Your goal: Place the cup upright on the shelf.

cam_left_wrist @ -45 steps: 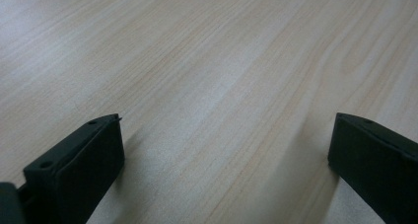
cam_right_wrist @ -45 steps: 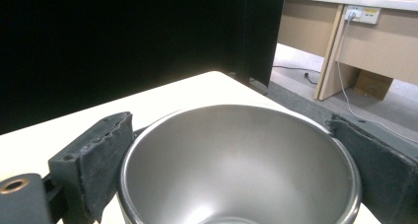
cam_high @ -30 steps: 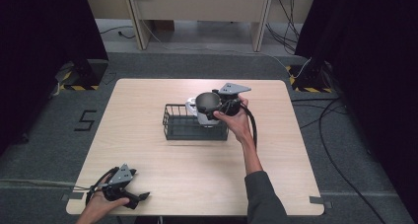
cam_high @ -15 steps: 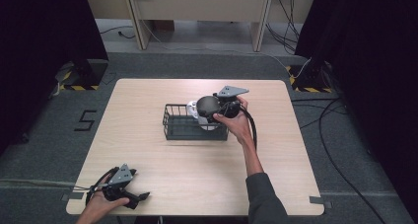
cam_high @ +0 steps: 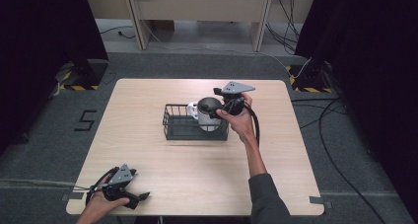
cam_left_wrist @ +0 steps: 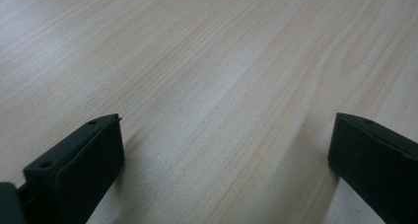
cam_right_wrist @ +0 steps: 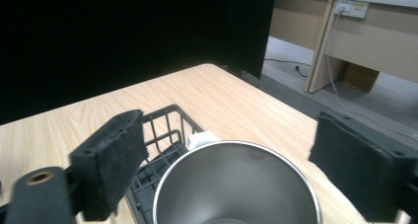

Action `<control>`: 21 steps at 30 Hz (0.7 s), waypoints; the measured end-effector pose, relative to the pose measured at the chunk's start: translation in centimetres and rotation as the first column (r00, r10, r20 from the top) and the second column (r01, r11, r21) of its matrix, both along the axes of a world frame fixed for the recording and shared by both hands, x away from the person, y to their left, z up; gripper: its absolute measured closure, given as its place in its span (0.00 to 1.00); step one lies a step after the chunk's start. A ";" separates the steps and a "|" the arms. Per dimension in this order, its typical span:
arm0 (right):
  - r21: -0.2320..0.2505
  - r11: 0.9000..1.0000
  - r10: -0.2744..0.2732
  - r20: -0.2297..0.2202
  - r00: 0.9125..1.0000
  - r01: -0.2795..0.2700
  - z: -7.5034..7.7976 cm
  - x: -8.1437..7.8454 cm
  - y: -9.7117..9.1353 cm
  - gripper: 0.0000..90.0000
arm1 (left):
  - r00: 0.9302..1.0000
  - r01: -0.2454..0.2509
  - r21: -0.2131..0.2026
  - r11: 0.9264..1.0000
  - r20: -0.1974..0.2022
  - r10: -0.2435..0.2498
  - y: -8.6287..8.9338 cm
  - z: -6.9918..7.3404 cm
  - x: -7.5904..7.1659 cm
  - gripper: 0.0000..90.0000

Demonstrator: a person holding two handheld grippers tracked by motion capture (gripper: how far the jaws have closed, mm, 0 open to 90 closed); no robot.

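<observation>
Since the earlier high view little has shifted: the right gripper (cam_high: 215,109) sits a touch lower and closer over the steel cup (cam_high: 210,113), and its jaws have just been closing a little, with the cup's rim between them. The left gripper (cam_high: 140,198) has kept its place at the near corner of the surface (cam_high: 148,91).

In the right gripper view the two black jaws stand wide, one on each side of the steel cup (cam_right_wrist: 236,184), whose open mouth lies directly below and between them. The pads look just clear of the rim rather than pressing on it, so I read this gripper as open around the cup, not yet gripping. The left gripper's jaws are spread wide with bare wood between them, and it holds nothing.

The cup stands upright inside the wire basket (cam_high: 175,127), at the end nearer the right gripper, with a white piece (cam_high: 192,108) just beyond it, on the far side of the rim from the gripper; what it is I cannot tell.

As a judgement, the work is at its grasp: the cup is in the basket and bracketed, and closing on it and carrying it are left.

Count: one steel cup, one wire basket, one white piece, two grippers.
</observation>
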State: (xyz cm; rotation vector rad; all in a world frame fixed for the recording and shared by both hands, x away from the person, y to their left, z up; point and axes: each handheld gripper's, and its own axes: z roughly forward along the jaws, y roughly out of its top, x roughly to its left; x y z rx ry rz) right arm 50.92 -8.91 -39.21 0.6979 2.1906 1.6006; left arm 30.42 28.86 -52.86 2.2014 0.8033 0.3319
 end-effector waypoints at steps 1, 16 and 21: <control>0.004 1.000 0.002 0.000 1.000 -0.002 0.0 -0.1 -0.2 0.16 | 1.000 0.000 -0.001 1.000 0.000 0.000 0.0 0.0 0.0 0.00; 0.035 0.999 -0.025 0.007 1.000 0.025 0.0 -2.3 -1.7 0.17 | 1.000 0.001 0.004 1.000 0.000 -0.001 0.0 0.0 0.0 0.00; 0.045 0.998 -0.039 0.012 0.999 0.038 0.4 -3.4 -2.4 0.17 | 1.000 0.002 0.003 1.000 0.000 -0.002 0.0 0.0 0.0 0.00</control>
